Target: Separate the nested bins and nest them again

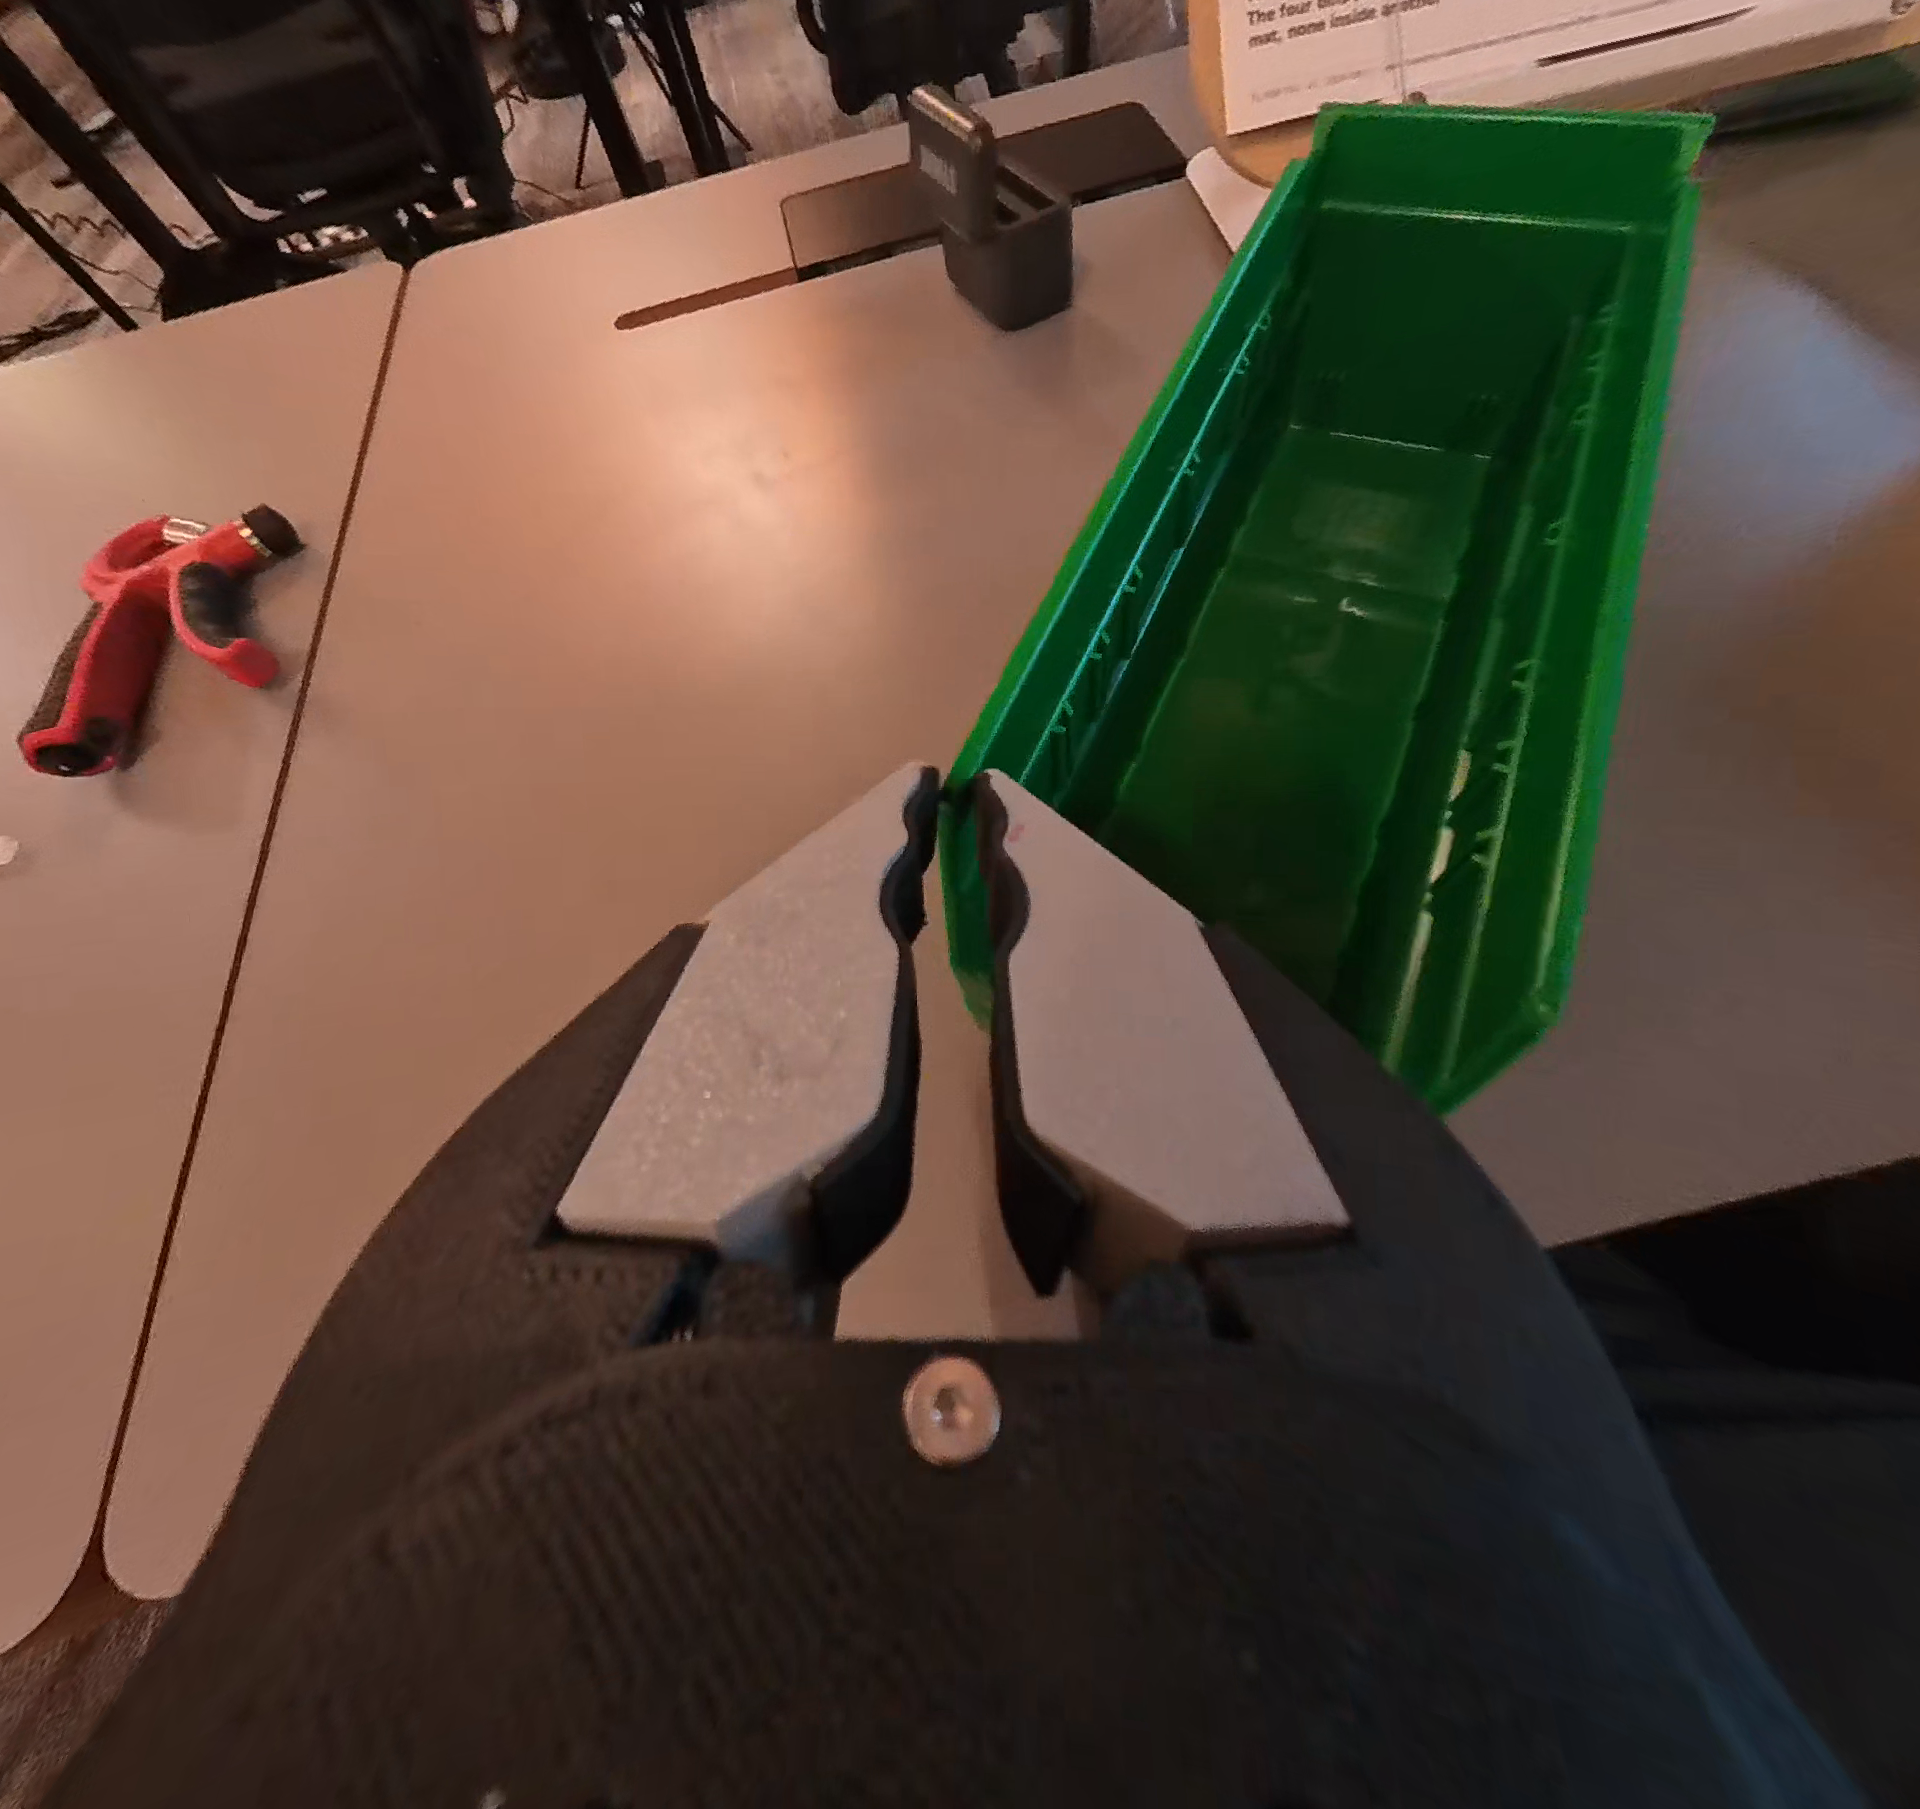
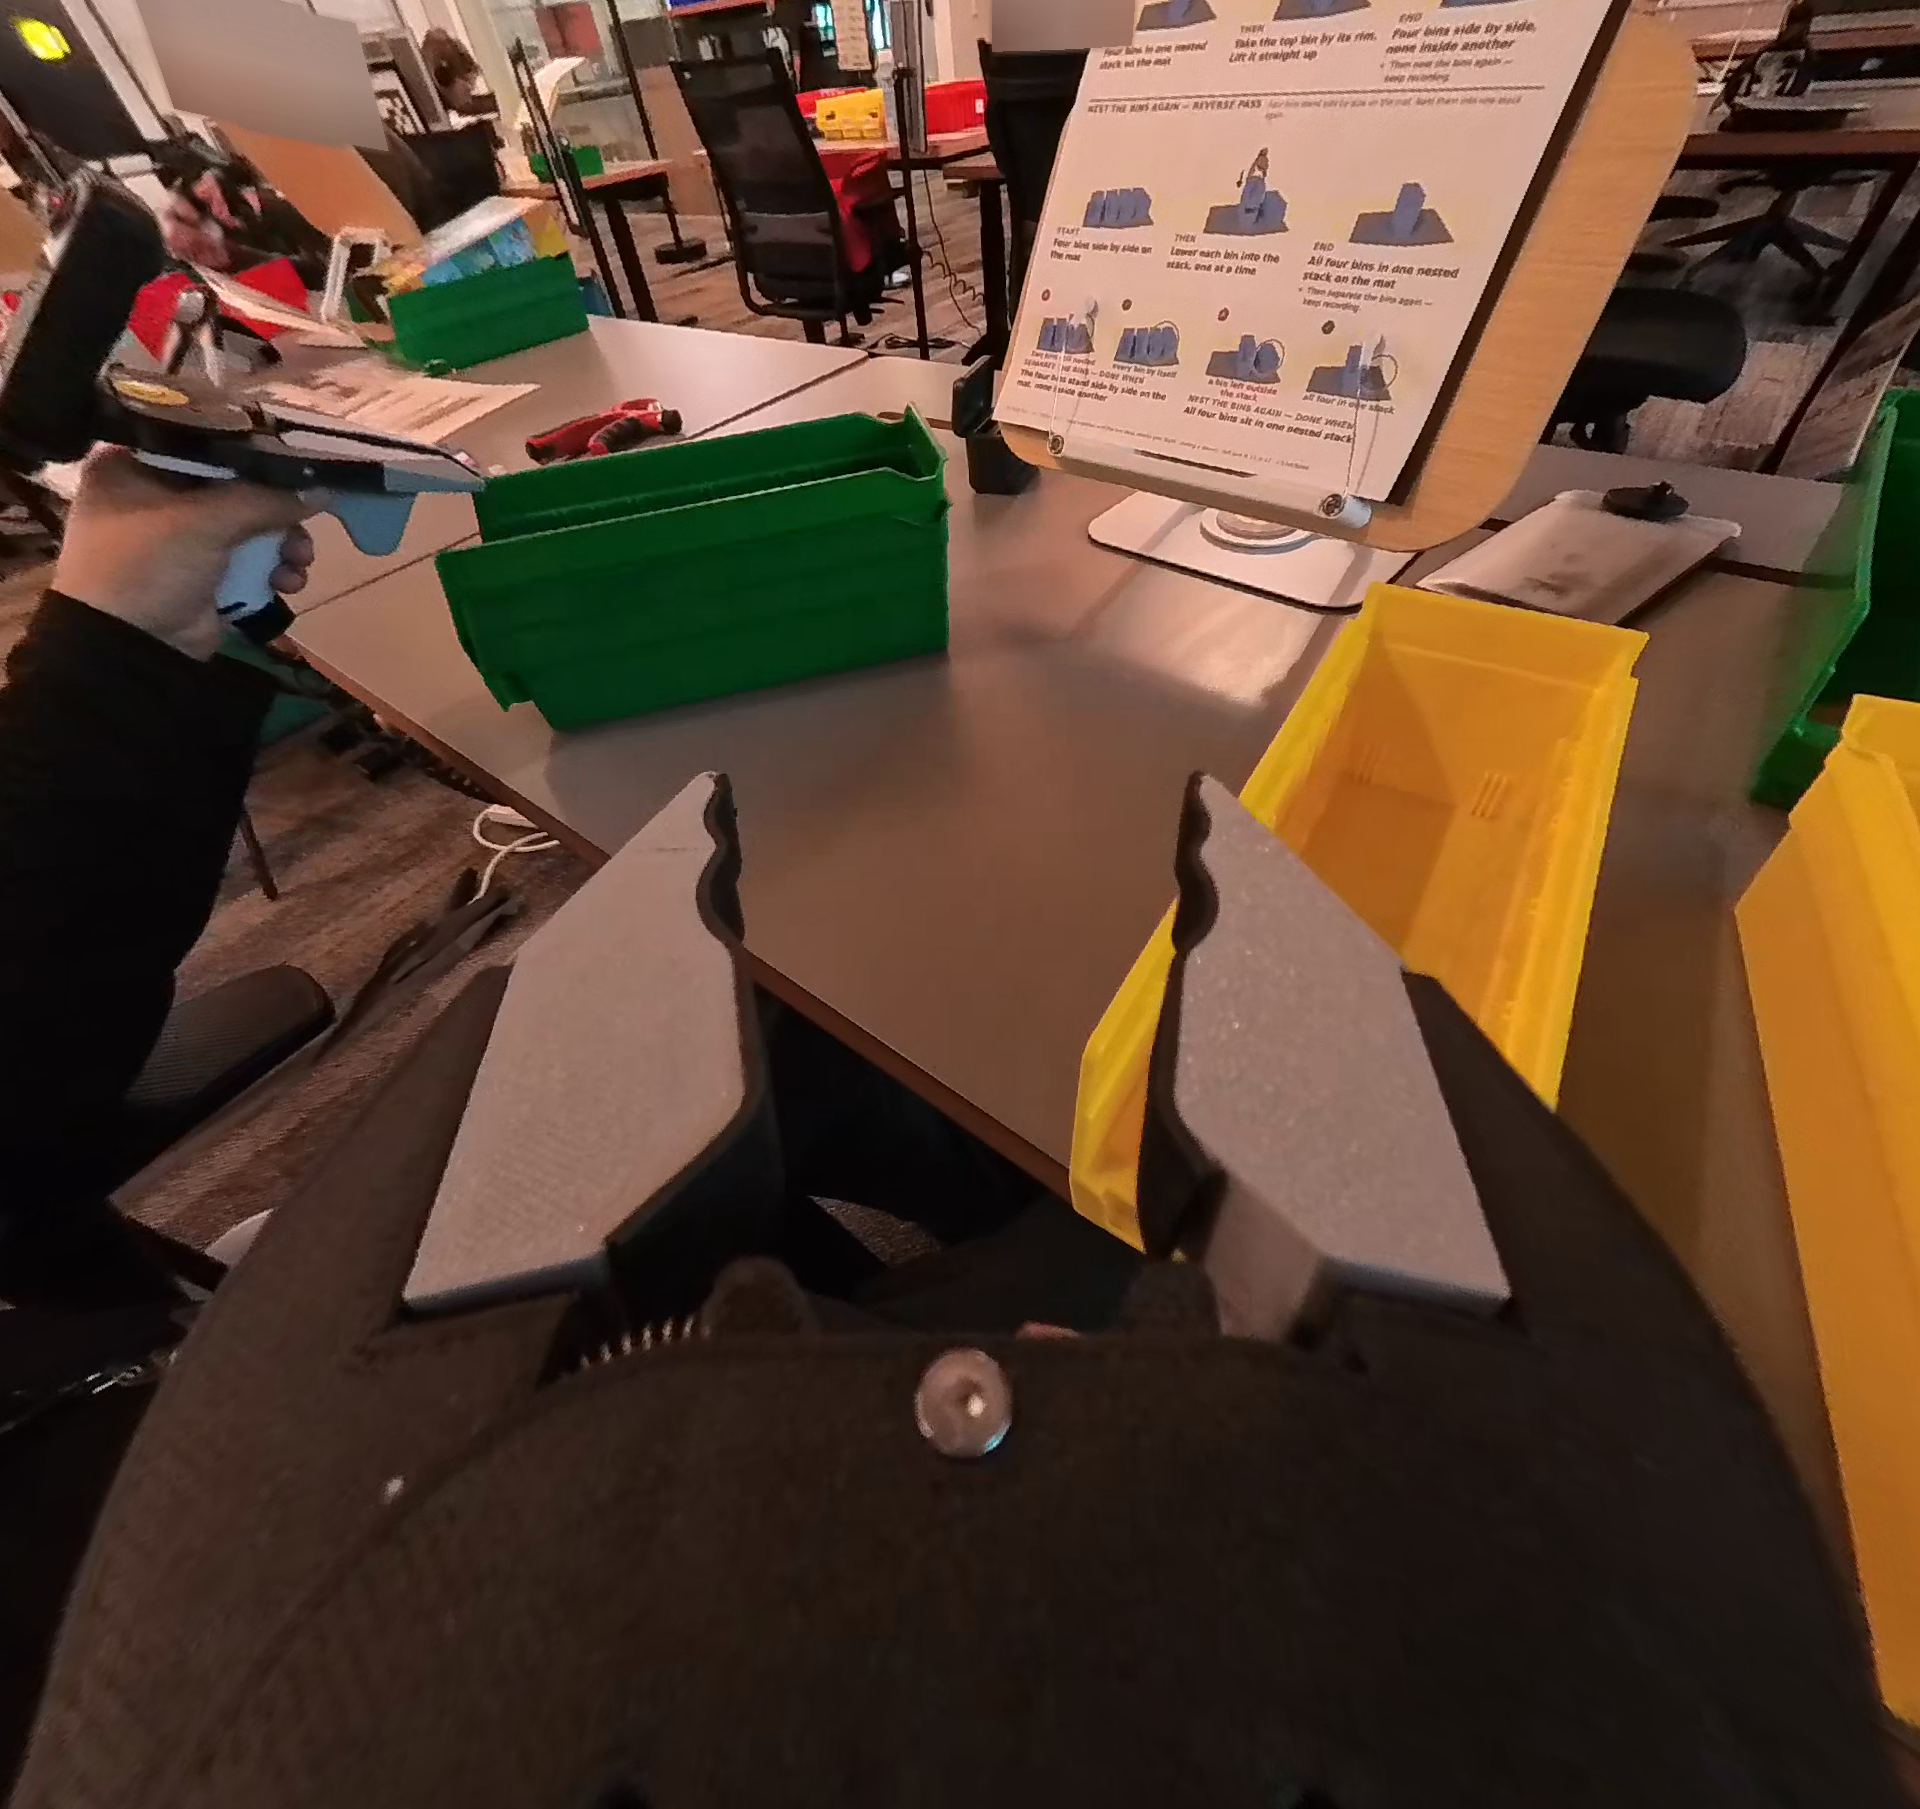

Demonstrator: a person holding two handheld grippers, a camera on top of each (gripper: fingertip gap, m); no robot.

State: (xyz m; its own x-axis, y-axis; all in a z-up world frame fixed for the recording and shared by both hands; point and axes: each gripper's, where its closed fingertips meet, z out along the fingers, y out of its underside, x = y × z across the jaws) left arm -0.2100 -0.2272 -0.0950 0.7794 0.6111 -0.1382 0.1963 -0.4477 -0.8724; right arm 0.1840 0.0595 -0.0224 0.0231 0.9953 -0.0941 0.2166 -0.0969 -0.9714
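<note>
The left gripper [image 1: 956, 798] has its fingers nearly closed on the near corner of the upper green bin [image 1: 1351, 616], pinching the thin rim between the black pads. In the right wrist view this same gripper [image 2: 457, 481] is seen from the side, held by a hand [image 2: 177, 544] in a dark sleeve, its tip touching the left end of the green bins [image 2: 707, 575]. There one green bin sits inside another, the inner one raised a little above the outer one, and both stand on the grey table [image 2: 987, 751].

The right gripper [image 2: 951, 845] has its fingers wide apart and holds nothing. Its right finger is just beside the near left wall of a yellow bin [image 2: 1455, 845] that stands at the table edge. A second yellow bin [image 2: 1849, 1084] is near on the right. Behind it a further green bin [image 2: 1860, 616] shows partly.

A board with an instruction sheet [image 2: 1299, 201] stands behind the bins, and a red tool [image 1: 156, 616] lies well apart on the left
</note>
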